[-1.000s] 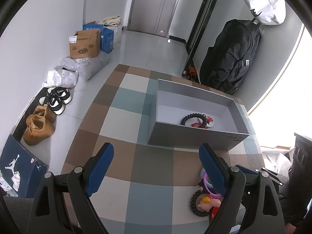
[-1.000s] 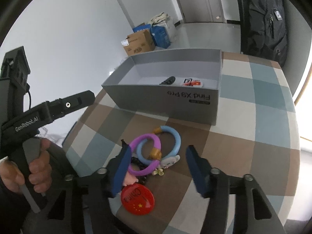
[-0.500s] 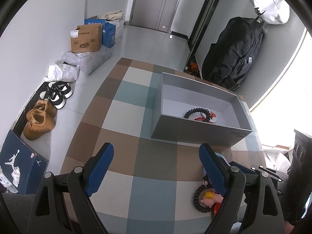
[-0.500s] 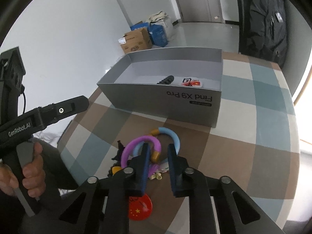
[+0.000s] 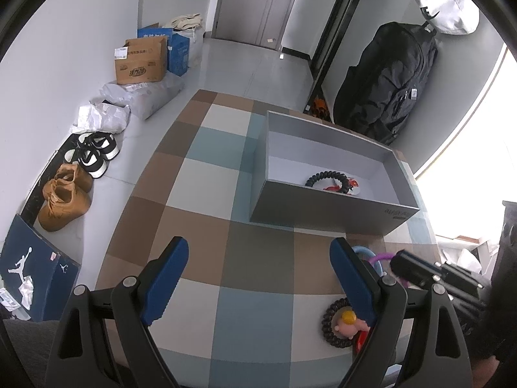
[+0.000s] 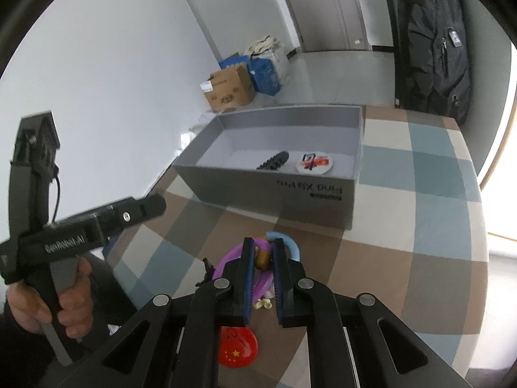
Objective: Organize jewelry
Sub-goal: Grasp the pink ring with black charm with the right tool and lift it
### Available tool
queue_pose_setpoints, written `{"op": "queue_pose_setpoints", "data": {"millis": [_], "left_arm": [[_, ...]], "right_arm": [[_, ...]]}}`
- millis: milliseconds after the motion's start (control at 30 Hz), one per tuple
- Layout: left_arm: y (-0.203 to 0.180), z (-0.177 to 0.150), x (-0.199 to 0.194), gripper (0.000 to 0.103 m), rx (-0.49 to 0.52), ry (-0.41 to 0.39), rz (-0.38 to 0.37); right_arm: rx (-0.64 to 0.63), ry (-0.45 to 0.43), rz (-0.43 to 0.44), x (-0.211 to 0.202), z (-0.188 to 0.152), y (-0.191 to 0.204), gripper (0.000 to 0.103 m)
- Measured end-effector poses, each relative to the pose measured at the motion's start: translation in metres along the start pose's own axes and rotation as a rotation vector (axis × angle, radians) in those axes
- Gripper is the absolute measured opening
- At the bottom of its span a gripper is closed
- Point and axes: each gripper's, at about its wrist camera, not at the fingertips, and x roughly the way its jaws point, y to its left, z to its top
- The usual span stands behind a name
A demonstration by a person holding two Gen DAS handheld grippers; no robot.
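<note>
A grey open box (image 5: 336, 218) (image 6: 271, 190) stands on the checked table and holds a black bead bracelet (image 5: 326, 176) (image 6: 274, 160) and a round white badge (image 6: 314, 162). My right gripper (image 6: 262, 258) is shut on the blue and purple rings (image 6: 290, 242) at their brown bead, in front of the box. A red badge (image 6: 237, 346) lies under it. My left gripper (image 5: 258, 274) is open and empty over the table. A dark bead bracelet with a pink charm (image 5: 339, 323) lies by its right finger.
Cardboard boxes (image 5: 140, 61), shoes (image 5: 64, 197) and a blue shoebox (image 5: 29, 268) sit on the floor at the left. A black bag (image 5: 387, 80) leans on the wall behind the table. The table edge runs along the left.
My right gripper went from wide open to shut on the rings and has lifted a little. My left gripper has drawn back and up.
</note>
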Motion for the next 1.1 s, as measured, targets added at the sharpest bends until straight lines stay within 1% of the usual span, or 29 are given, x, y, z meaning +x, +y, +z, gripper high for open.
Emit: {"op": "queue_pose_setpoints", "data": {"millis": [200,433,567,800,900,1033,1100], "left_arm": [[-0.005,-0.003,0.005,0.086,0.02,0.025,-0.02],[-0.023,-0.008,0.012,0.086,0.072,0.078,-0.112],[-0.041,-0.013,0.016,0.086,0.13,0.104,-0.157],[-0.066,-0.022,0.029,0.086,0.213,0.144,-0.172],[-0.078,-0.026,0.033,0.086,0.262,0.151,-0.155],[-0.082,-0.028,0.04,0.086,0.282,0.187,-0.152],[-0.085,-0.029,0.041,0.086,0.294,0.193,-0.143]], "right_arm": [[0.035,-0.041,-0.002,-0.012,0.005,-0.008,0.01],[0.104,-0.113,-0.027,-0.034,0.012,-0.032,0.01],[0.132,-0.142,-0.045,-0.043,0.014,-0.043,0.01],[0.159,-0.174,-0.067,-0.056,0.013,-0.056,0.01],[0.172,-0.182,-0.067,-0.06,0.012,-0.061,0.01],[0.182,-0.187,-0.064,-0.063,0.01,-0.066,0.01],[0.186,-0.19,-0.061,-0.065,0.01,-0.067,0.01]]}}
